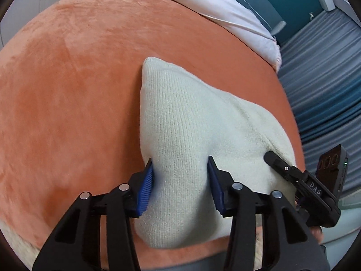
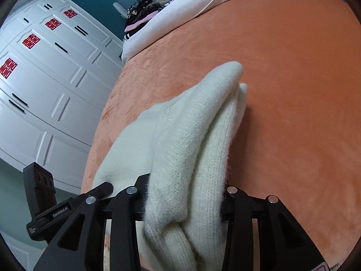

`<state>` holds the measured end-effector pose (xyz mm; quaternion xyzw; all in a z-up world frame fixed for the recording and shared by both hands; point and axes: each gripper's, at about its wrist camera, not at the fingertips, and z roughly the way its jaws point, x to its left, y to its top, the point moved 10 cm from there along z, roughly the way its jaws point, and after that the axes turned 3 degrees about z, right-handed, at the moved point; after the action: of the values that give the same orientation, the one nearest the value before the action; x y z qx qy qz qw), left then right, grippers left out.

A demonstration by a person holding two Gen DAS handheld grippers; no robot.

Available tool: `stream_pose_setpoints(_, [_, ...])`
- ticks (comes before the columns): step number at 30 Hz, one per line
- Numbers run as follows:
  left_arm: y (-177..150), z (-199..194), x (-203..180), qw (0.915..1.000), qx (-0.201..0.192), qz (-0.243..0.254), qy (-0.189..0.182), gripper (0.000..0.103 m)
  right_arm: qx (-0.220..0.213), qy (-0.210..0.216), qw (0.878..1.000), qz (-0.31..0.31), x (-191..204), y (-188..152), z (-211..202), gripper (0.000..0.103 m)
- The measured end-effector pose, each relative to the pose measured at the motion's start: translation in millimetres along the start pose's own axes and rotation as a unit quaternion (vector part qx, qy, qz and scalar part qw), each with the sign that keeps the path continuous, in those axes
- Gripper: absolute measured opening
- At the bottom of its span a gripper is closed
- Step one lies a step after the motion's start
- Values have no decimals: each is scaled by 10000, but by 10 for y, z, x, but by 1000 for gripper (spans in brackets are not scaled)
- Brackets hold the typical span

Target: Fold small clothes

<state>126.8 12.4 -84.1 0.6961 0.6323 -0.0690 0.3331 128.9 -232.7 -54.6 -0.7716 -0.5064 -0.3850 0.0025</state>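
An orange blanket (image 1: 67, 79) is spread out beyond and to the left of the left tongs (image 1: 180, 185). A cream knit (image 1: 191, 124) is gripped between the blue pads (image 1: 145, 189) of the left tongs; the fingers are held apart by the thick bundle of cloth pressed between them, and the knit stretches forward from them, lying on the blanket. Just right of the left tongs, a black finger of the right tongs (image 1: 277, 162) is seen resting against the knit. Further right, a pale sheet (image 1: 237, 20) and grey-blue pleated fabric (image 1: 327, 79) are visible.

In the right wrist view, white cupboards (image 2: 45, 79) are seen far left of the right tongs (image 2: 183, 199). Layered folds of the knit (image 2: 191, 135) are clamped between the right tongs' fingers, whose pads are hidden by the cloth. The blanket (image 2: 293, 90) extends to their right.
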Motion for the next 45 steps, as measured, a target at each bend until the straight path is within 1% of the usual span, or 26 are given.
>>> stream_pose_setpoints(3, [-291, -11, -120, 9994, 112, -165, -282, 49, -33, -133, 9998, 125, -249, -240, -335, 36])
stream_pose_setpoints(5, [-357, 3, -87, 9996, -58, -193, -189, 66, 52, -228, 9993, 281, -495, -430, -455, 37])
stream_pose_setpoints(6, [-377, 43, -56, 9997, -56, -229, -77, 72, 158, -314, 9988, 334, -617, -522, -449, 37])
stream_pose_setpoints(8, [-408, 176, -61, 9997, 85, -234, -61, 73, 243, -431, 9979, 425, -786, -655, -412, 37])
stream_pose_setpoints(10, [-422, 337, -75, 9996, 223, -153, -60, 87, 134, -322, 9980, 519, -839, -670, -369, 37])
stream_pose_setpoints(11, [-397, 404, -69, 9995, 186, -224, -84, 89, 104, -277, 9981, 546, -844, -655, -333, 39])
stream_pose_setpoints(12, [-376, 455, -89, 9991, 185, -302, -227, 89, 96, -255, 9982, 535, -848, -630, -291, 41])
stream_pose_setpoints(14, [-357, 616, -137, 9955, 412, -563, -648, 89, 130, -237, 9980, 577, -913, -581, -185, 58])
stream_pose_setpoints(16, [-376, 769, -197, 9907, 676, -810, -860, 82, 303, -151, 9965, 760, -989, -557, -17, 60])
stream_pose_setpoints(17, [-361, 796, -216, 9924, 687, -768, -674, 79, 375, -153, 9959, 806, -998, -545, 46, 51])
stream_pose_setpoints(19, [-257, 655, -383, 9967, 466, -404, -530, 61, 233, -167, 9981, 553, -859, -421, -31, 38])
stream_pose_setpoints(21, [-147, 430, -590, 9980, 207, -107, -590, 59, -119, 51, 9999, 98, -574, -258, -281, 36])
stream_pose_setpoints(23, [-9, 268, -744, 9977, -89, 39, -672, 60, -490, -3, 9982, -347, -326, -60, -523, 36])
stream_pose_setpoints(25, [115, 259, -804, 9978, -319, 112, -574, 71, -705, -90, 9966, -419, -322, 105, -576, 43])
stream_pose_setpoints(26, [160, 321, -782, 9985, -384, 213, -337, 73, -641, -114, 9971, -385, -412, 150, -500, 51])
stream_pose_setpoints(28, [144, 459, -675, 9983, -293, 406, 312, 71, -250, -559, 9981, -110, -781, 141, -271, 52])
stream_pose_setpoints(29, [108, 449, -644, 9978, -260, 451, 414, 71, -120, -840, 9963, 154, -951, 97, -251, 52])
stream_pose_setpoints(30, [72, 381, -636, 9978, -331, 446, 364, 72, -161, -871, 9956, 316, -1020, 59, -303, 52])
stream_pose_setpoints(32, [3, 198, -559, 9964, -551, 453, 453, 78, -366, -690, 9964, 321, -1040, -62, -496, 58])
stream_pose_setpoints(33, [-51, 88, -471, 9955, -627, 485, 512, 83, -330, -611, 9970, 329, -1031, -148, -530, 60])
stream_pose_setpoints(36, [-203, -46, -350, 9946, -640, 469, 664, 84, 35, -760, 9969, 200, -1038, -362, -375, 60])
stream_pose_setpoints(37, [-253, -82, -325, 9948, -603, 450, 679, 84, 5, -996, 9950, 98, -1022, -367, -343, 48])
stream_pose_setpoints(38, [-293, -143, -302, 9947, -618, 444, 688, 84, -85, -1144, 9934, -36, -967, -335, -336, 17])
stream_pose_setpoints(40, [-311, -255, -265, 9936, -704, 459, 756, 84, -250, -1059, 9938, -240, -704, -238, -379, 16])
stream_pose_setpoints(42, [-300, -367, -187, 9917, -840, 477, 854, 85, -379, -664, 9955, -566, -269, -116, -453, 14])
stream_pose_setpoints(45, [-338, -522, -36, 9891, -937, 364, 1073, 85, -464, 98, 9913, -1225, 729, 58, -478, 13])
